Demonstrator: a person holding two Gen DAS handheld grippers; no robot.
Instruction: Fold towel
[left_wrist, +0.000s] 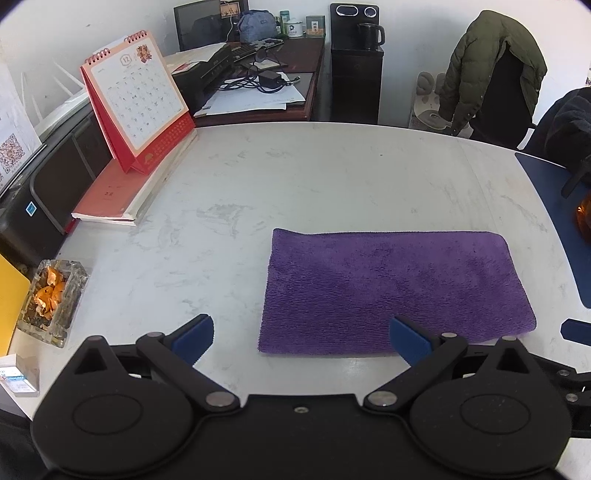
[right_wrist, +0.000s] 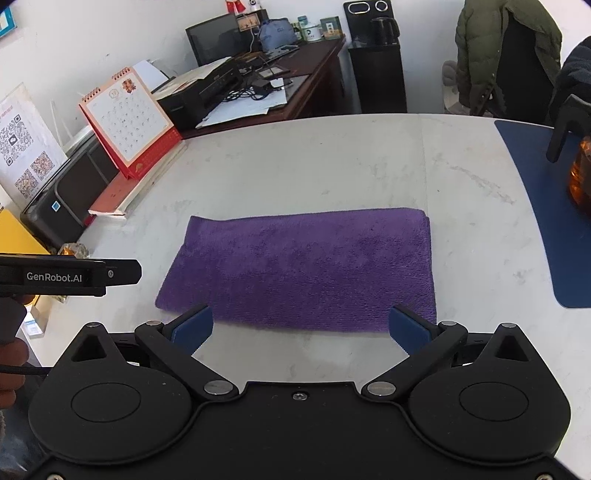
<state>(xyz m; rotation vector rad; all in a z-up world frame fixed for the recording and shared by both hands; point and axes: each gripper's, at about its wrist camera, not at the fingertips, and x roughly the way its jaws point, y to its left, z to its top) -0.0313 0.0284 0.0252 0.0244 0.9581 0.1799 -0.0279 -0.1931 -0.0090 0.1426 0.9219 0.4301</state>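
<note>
A purple towel (left_wrist: 391, 288) lies flat on the white marble table (left_wrist: 295, 177), folded into a rectangle with its long side left to right. My left gripper (left_wrist: 301, 338) hovers open just short of the towel's near left corner, nothing between its blue pads. In the right wrist view the same towel (right_wrist: 303, 266) fills the middle, and my right gripper (right_wrist: 301, 328) stands open at its near edge, spanning most of its width. The left gripper's body (right_wrist: 70, 277) shows at the left edge, held by a hand.
A red desk calendar (left_wrist: 136, 103) on a red book (left_wrist: 110, 195) stands at the table's far left. A glass ashtray with orange peel (left_wrist: 51, 299) sits near left. A blue mat (right_wrist: 543, 206) with an amber jar (right_wrist: 581, 177) lies right. A cluttered desk and jacketed chair stand behind.
</note>
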